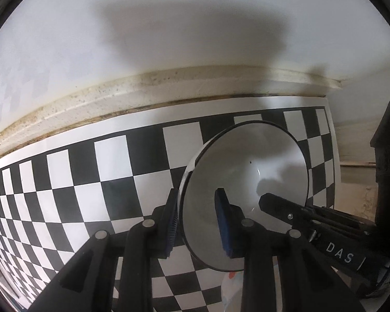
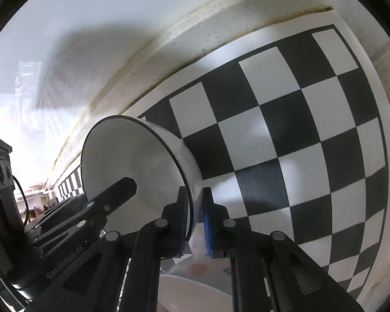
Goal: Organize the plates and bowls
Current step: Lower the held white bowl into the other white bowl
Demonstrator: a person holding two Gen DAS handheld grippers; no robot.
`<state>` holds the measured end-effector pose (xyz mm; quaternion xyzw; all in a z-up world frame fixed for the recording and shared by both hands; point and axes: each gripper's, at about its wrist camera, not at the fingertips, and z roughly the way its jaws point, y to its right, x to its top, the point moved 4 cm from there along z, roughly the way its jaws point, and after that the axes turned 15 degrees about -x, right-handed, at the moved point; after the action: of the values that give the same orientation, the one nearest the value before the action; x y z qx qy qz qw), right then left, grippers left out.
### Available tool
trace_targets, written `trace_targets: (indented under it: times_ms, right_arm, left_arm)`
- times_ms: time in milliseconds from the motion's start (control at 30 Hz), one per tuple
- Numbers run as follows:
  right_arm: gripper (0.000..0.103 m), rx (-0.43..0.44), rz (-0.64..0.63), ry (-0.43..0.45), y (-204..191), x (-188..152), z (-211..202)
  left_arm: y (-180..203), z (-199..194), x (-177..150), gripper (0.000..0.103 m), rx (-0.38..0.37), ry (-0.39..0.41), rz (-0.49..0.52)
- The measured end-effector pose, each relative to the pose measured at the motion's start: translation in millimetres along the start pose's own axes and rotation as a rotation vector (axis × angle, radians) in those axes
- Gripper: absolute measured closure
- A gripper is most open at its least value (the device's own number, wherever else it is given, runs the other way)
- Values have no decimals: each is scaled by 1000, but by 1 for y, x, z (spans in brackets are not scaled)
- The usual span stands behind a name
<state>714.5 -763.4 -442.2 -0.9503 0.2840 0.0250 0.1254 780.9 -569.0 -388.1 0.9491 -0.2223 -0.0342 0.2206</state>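
1. Checkered sheet (image 1: 91,182) is spread over the desk (image 1: 356,135), its far edge against a stained ledge (image 1: 117,96) below a white wall (image 1: 169,26).
2. White bowl (image 1: 247,176) is held tilted above the sheet, gripped by both tools on opposite sides of its rim.
3. Left tool (image 1: 199,223) is clamped on the rim, one pad inside, one outside.
4. Right tool (image 2: 196,221) is clenched likewise on the rim.
5. Plate (image 2: 195,283) with coloured marks is partly seen below.

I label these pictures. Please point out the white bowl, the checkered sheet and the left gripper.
white bowl (image 1: 247,161), left wrist view, inner wall.
checkered sheet (image 2: 299,119), right wrist view, a black square.
left gripper (image 1: 199,223), left wrist view, between fingertips.
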Motion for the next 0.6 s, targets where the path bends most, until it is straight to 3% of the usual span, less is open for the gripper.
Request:
trace_targets:
  times_ms: [333,600]
  right_arm:
    - [91,-6,-51,84,-17,-33,-51]
    - [91,36,-43,147,-17,-102,-93]
  left_arm:
    - [23,-44,-26,78,-28,61,39]
    - [56,-97,-89,78,-37,130,138]
